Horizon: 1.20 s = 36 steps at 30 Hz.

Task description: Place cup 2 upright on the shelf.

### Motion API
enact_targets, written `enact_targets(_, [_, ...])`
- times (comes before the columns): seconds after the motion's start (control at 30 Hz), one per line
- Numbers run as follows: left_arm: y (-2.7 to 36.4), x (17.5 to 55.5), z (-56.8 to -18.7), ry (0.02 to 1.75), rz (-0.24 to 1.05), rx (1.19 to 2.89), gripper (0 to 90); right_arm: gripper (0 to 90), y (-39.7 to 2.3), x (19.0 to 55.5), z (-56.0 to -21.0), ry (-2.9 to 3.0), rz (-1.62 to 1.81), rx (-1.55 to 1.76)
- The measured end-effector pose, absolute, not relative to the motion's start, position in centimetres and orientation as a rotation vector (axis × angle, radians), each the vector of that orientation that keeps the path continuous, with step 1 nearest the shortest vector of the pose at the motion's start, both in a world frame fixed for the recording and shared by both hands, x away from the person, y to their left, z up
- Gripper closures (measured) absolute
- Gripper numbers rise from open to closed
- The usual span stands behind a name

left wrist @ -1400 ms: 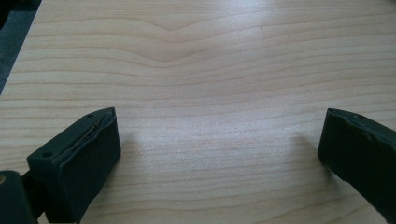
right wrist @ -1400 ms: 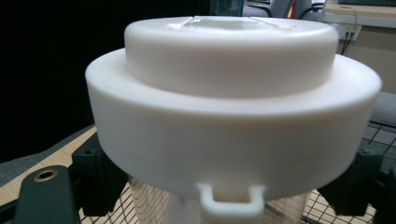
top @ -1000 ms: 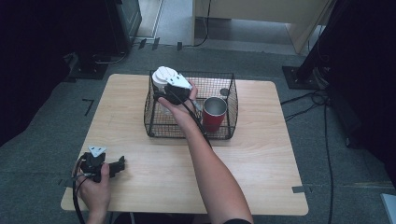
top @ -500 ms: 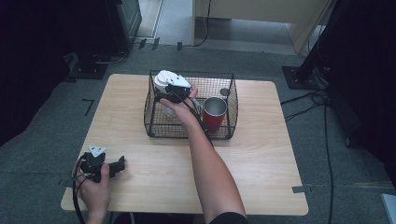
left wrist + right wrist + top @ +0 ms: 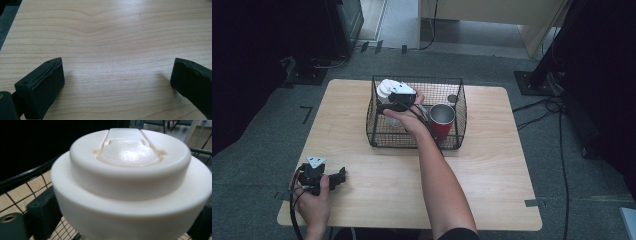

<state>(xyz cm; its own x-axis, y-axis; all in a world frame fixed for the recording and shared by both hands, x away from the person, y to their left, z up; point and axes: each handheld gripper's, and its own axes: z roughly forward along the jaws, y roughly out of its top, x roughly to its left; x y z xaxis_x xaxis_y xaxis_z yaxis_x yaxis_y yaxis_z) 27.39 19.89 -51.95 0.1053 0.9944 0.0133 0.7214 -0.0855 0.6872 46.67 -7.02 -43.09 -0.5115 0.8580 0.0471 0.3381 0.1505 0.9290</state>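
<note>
White lid clamped in right tongs; left tongs wide apart, empty.

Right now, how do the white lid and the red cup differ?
The white lid is held up between the right tongs at the wire basket's left end; the red cup stands upright inside, ungripped. The lid is white, the cup red with a metallic inside. Both are round.
</note>
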Motion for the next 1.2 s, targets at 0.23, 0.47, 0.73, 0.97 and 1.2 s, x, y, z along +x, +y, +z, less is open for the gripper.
enact_targets(0.23, [19.9,27.4,-52.0,1.669,0.679,1.865,0.0,0.0,-7.5,46.5,-42.2,1.937,1.352,1.111])
enact_targets(0.47, [19.9,27.4,-52.0,1.669,0.68,1.863,0.0,0.0,-7.6,46.0,-41.4,1.942,1.346,1.088])
enact_targets(0.73, [19.9,27.4,-52.0,1.669,0.679,1.865,0.0,0.0,-8.2,45.4,-40.2,1.96,1.312,1.053])
enact_targets(0.97, [19.9,27.4,-52.0,1.669,0.68,1.863,0.0,0.0,-8.7,44.3,-39.2,1.979,1.299,1.04])
enact_targets(1.2, [19.9,27.4,-52.0,1.669,0.679,1.864,0.0,0.0,-9.3,43.0,-38.5,1.99,1.287,1.028])
